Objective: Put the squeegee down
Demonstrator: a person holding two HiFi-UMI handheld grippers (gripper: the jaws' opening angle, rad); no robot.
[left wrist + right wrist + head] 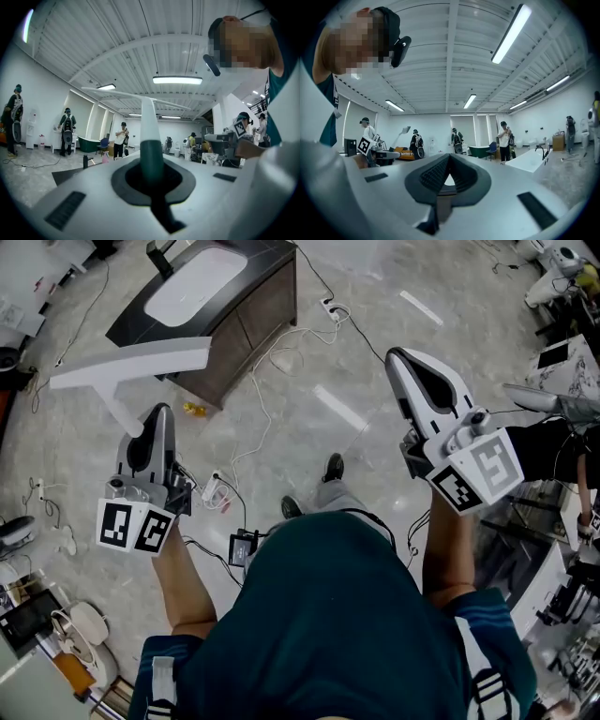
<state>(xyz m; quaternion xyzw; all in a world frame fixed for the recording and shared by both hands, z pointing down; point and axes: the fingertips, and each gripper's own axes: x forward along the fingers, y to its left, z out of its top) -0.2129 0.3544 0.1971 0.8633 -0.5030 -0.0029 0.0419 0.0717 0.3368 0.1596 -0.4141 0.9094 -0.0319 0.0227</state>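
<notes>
Clamping one squeegee by its green-and-white handle, the left gripper has both jaws pressed tight on it. The single blade spreads crosswise beyond the tips. Right gripper: jaws closed on each other, nothing between them (only a small triangular gap behind the tips). From the head view: two grippers, one squeegee held above the floor, just beside one dark cabinet with a white basin.

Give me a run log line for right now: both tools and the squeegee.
left tool: shut on squeegee handle | right tool: shut, empty | squeegee: in the air, not yet put down
</notes>
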